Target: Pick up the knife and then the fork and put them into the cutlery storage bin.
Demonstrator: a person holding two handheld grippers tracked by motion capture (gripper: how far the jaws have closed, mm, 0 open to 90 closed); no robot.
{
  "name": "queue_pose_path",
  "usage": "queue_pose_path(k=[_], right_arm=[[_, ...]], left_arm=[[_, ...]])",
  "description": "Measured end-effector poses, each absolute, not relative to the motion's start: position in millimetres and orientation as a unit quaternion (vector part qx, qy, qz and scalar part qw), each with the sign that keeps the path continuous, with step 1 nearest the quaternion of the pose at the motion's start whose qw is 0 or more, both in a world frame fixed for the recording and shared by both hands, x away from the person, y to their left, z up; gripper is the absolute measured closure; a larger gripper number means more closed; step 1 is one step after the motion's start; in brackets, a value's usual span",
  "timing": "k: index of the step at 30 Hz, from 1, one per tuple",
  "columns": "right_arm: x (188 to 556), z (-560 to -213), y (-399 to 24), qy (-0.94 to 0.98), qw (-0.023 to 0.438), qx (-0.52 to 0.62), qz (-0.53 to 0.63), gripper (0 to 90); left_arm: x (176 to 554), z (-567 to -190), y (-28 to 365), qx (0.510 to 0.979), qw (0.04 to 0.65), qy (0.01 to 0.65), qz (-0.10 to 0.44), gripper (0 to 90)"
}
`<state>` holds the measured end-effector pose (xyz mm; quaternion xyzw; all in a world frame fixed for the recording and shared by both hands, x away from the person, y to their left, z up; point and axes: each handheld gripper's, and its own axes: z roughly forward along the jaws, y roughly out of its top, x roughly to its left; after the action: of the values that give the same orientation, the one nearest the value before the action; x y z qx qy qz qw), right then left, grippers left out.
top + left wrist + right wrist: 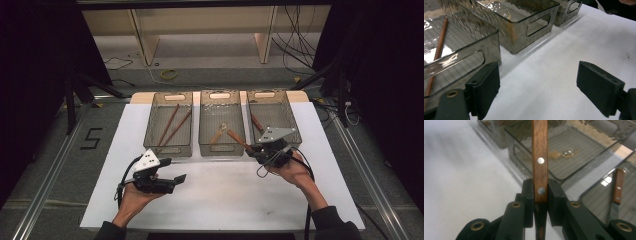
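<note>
A wooden-handled utensil [539, 162] is clamped in the right gripper [540, 195] by the middle bin [220, 122]. The left gripper [537, 82] is held open, empty, above the table [220, 195].

Probably a lab: dark curtains, loose floor cables [300, 45], metal rails [47, 185] around the table.

Three bins were set in a row at the table's [215, 200] 12 o'clock edge. Two chopsticks [172, 126] lay in the left bin [169, 123]. A utensil [220, 132] lay in the middle bin [220, 123]. A knife [256, 122] lay in the right bin [272, 117]. A wooden handle [540, 162] was held over the middle bin's 4 o'clock corner.
</note>
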<state>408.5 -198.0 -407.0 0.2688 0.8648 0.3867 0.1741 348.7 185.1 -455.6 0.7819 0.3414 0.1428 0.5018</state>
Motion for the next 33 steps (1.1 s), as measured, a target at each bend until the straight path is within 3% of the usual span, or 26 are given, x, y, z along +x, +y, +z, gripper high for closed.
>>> queue_pose_path(k=[33], right_arm=[[477, -381, -243, 0.812, 0.213, 0.397, 0.370, 78.0]], left_arm=[[344, -465, 194, 0.781, 0.495, 0.348, 0.152, 17.7]])
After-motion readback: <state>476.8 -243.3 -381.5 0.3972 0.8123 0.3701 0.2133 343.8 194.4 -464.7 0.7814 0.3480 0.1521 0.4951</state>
